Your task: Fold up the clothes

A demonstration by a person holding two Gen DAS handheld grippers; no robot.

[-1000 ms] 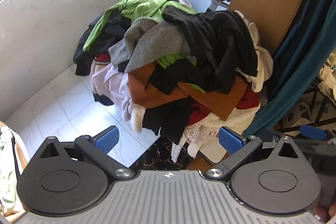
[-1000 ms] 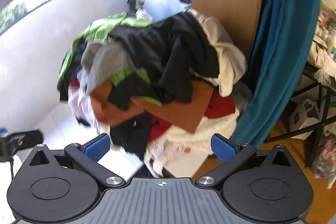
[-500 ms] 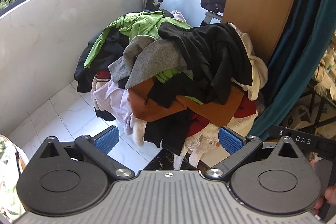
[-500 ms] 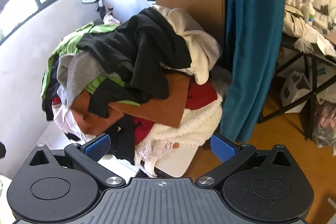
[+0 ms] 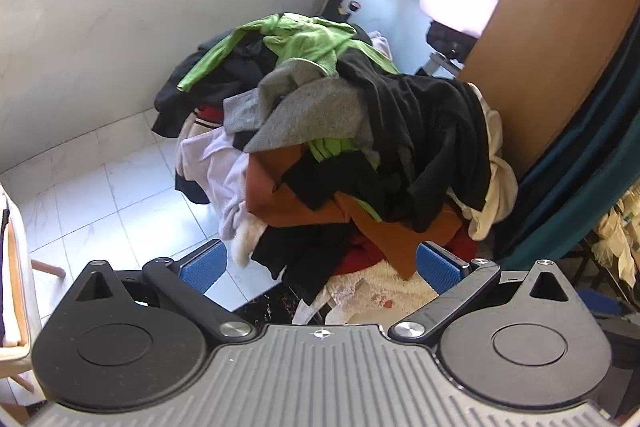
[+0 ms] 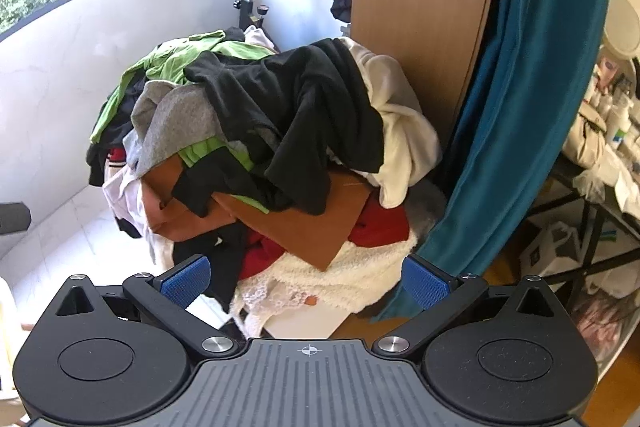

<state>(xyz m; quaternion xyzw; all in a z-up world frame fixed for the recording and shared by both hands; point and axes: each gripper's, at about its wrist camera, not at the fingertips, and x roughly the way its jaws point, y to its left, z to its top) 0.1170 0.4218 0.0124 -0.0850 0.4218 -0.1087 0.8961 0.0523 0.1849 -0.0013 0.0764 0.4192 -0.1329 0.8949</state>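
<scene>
— Position of the grippers?

— I held the left gripper (image 5: 320, 265) and right gripper (image 6: 306, 281) level, both aimed at the clothes pile (image 5: 340, 147), short of touching it. Jaws on each stood spread wide, nothing between them.

— Location of the pile?

— It sat heaped beside the wooden panel (image 6: 420, 7) and teal curtain (image 6: 520, 107), a black garment (image 6: 288, 107) on top.
</scene>
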